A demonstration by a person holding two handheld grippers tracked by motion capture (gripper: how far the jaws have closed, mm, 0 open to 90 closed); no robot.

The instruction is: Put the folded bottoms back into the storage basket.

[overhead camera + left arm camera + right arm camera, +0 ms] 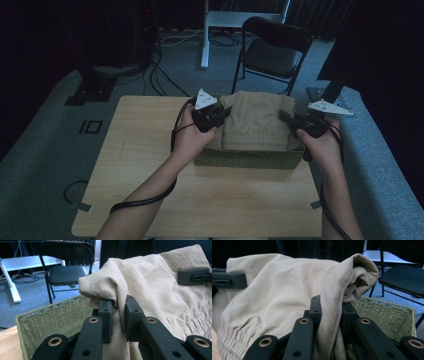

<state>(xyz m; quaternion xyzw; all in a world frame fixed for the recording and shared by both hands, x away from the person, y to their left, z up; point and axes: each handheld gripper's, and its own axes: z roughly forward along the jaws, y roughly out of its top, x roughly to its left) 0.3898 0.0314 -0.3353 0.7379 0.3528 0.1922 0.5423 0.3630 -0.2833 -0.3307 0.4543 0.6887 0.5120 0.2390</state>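
I hold the tan garment (pixel 256 120) by both ends: my left gripper (pixel 216 114) is clamped on a fold at its left edge, my right gripper (pixel 295 119) is clamped on a fold at its right edge, and the cloth hangs stretched between them above the woven basket (pixel 250 159) at the far right part of the wooden table (pixel 145 150). In the left gripper view the fabric bunches over my jaws and a pinch of it runs down between the pads; the right gripper view shows the same on the other side, with a stitched seam at the jaws. To do this well, I judge I should keep both hands level and evenly apart so the cloth stays taut without tugging out of either pinch, and keep its hem clear of the basket rim. The garment is soft, matte, lightly creased cotton with a gathered elastic band (pixel 234 340); the basket is stiff, olive-green, coarse wicker, rectangular and open-topped.
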